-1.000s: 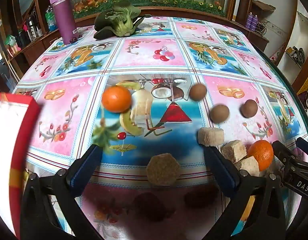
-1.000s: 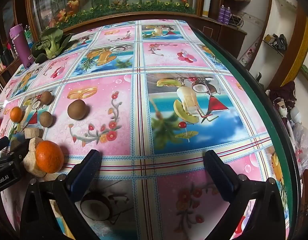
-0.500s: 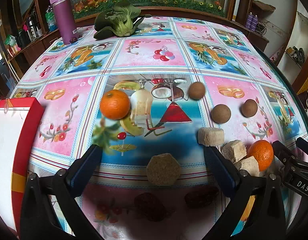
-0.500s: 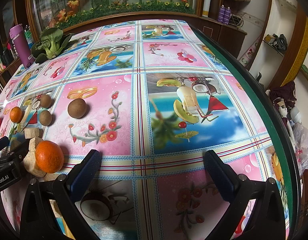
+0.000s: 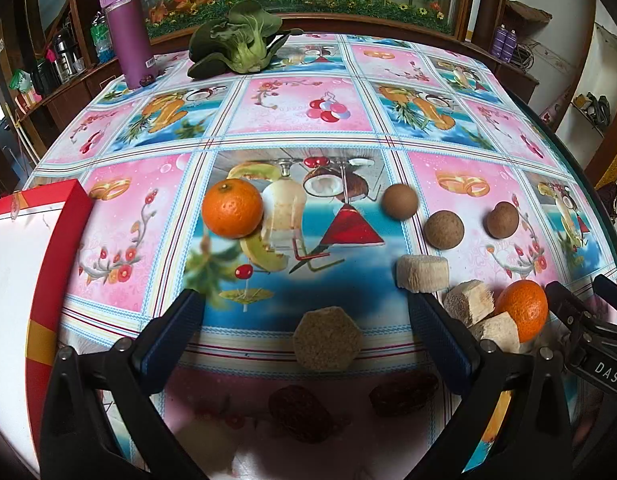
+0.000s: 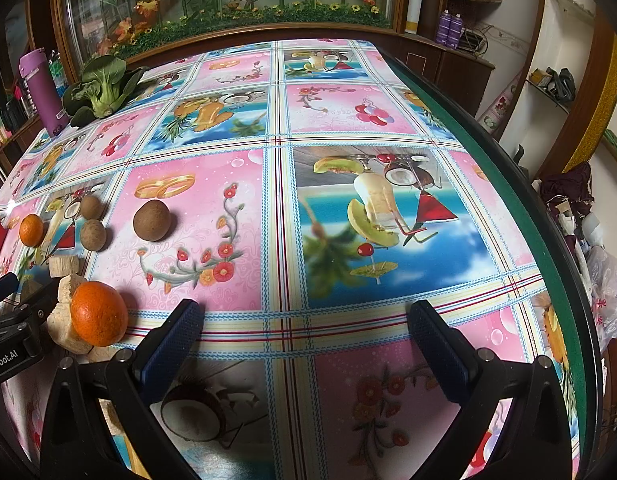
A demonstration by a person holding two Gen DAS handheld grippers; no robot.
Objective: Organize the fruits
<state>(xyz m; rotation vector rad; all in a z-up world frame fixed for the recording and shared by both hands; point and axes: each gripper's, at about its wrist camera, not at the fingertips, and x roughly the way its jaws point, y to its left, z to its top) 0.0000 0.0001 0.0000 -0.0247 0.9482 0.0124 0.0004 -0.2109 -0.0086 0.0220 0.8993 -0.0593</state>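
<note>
Both grippers are idle: left gripper (image 5: 304, 320) and right gripper (image 6: 306, 320) have fingers spread, holding nothing. No fruit appears sorted yet. One orange (image 5: 232, 208) sits mid-tabletop (image 5: 308, 108), ahead of the left gripper; a second orange (image 6: 98, 314) rests against pale blocks (image 5: 422, 273). Three brown fruits (image 5: 444, 229) lie nearby. A red box (image 5: 56, 240) stands left. Judged next: close on the nearer orange, carry toward the box.

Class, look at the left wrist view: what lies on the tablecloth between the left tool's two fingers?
A tan hexagonal block lies between the left tool fingers, with nothing gripped. Nearer the camera lie two dark red dried fruits.
</note>
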